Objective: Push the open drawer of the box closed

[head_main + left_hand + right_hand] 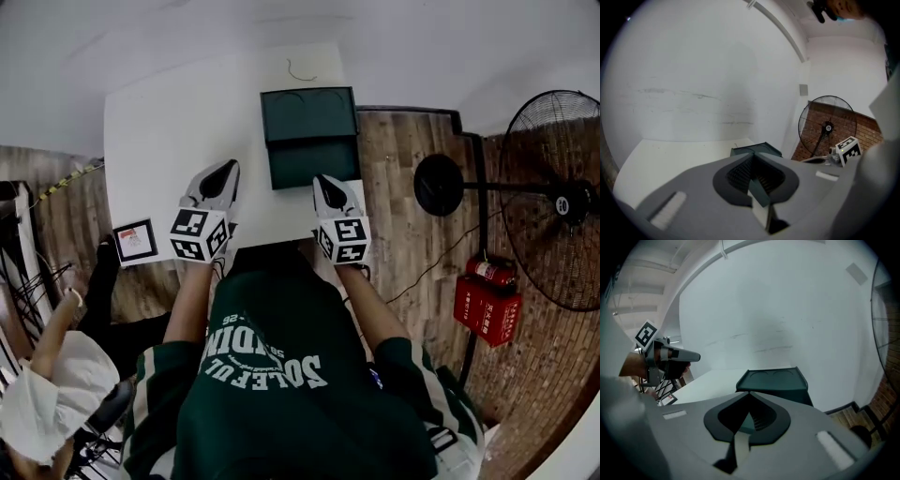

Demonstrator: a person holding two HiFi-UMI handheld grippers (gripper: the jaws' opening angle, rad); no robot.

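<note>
A dark green box (308,114) stands on the white table (169,122), its drawer (314,164) pulled out toward me. My right gripper (325,185) is shut and empty, its tip just short of the drawer's front right corner. My left gripper (223,173) is also shut and empty, over the table to the left of the drawer. In the right gripper view the box (773,380) lies straight beyond the closed jaws of the right gripper (750,394), and the left gripper (689,356) shows at the left. In the left gripper view the box (757,149) peeks above the left gripper (752,154).
A large floor fan (553,197) with a round base (439,185) stands on the wooden floor right of the table. Red fire extinguishers (489,300) sit below it. A framed card (136,241) lies off the table's near left corner. Another person (47,403) is at the lower left.
</note>
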